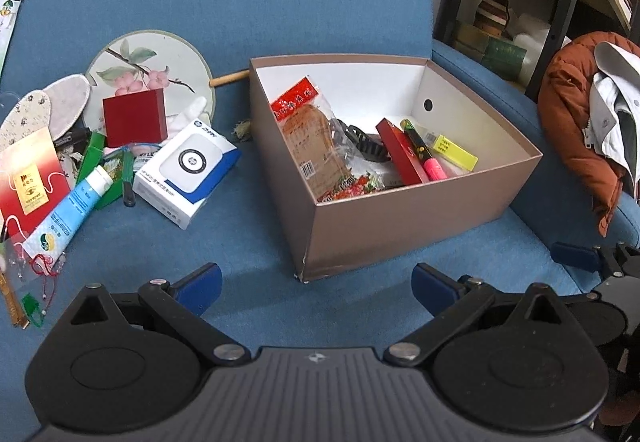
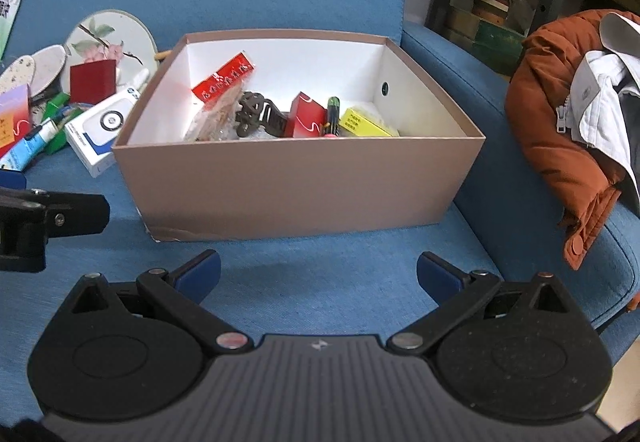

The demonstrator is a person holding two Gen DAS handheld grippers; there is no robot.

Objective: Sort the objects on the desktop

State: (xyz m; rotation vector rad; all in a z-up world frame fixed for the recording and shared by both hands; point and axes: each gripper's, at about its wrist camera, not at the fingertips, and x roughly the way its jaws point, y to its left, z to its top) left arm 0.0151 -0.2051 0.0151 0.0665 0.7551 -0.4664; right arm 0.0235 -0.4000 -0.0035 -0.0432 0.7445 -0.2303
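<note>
A brown cardboard box (image 1: 400,230) (image 2: 296,193) stands on a blue sofa seat. Inside lie a snack bag (image 1: 316,137), a black hair clip (image 1: 364,145), a red box (image 1: 400,151), a pink highlighter (image 1: 430,161) and a yellow box (image 1: 456,149). Left of it is a pile: a white and blue box (image 1: 188,169), a dark red box (image 1: 134,117), a round fan (image 1: 152,77), a blue tube (image 1: 72,209) and insoles (image 1: 36,109). My left gripper (image 1: 316,284) is open and empty before the box's near corner. My right gripper (image 2: 318,274) is open and empty before the box's front wall.
An orange jacket with a grey garment (image 1: 592,129) (image 2: 568,129) lies on the sofa's right side. Dark shelves with boxes (image 1: 504,29) stand behind. A green and white packet (image 1: 8,17) lies at far left. My right gripper's finger (image 1: 576,256) shows in the left wrist view.
</note>
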